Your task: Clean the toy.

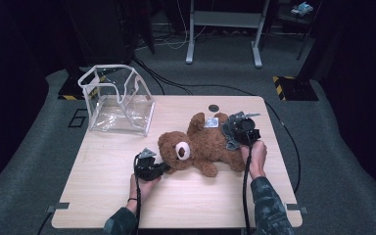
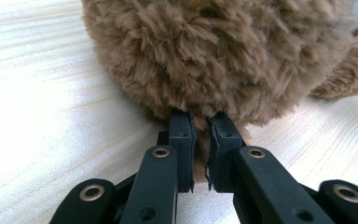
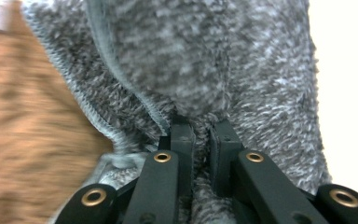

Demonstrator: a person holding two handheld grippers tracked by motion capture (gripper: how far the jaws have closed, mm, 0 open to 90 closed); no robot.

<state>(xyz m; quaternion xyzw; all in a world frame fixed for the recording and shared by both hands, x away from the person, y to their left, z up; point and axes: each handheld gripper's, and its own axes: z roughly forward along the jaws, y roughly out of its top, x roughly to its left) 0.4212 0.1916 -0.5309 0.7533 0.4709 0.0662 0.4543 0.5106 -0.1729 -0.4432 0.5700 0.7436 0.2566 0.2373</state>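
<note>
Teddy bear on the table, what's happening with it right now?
A person is working on a brown teddy bear lying on the wooden table with a gripper in each hand. The left gripper is pinched shut on the fur at the bear's head. The right gripper is clamped on a grey knitted garment at the bear's lower body. A clear plastic bag stands open at the table's far left corner.
</note>
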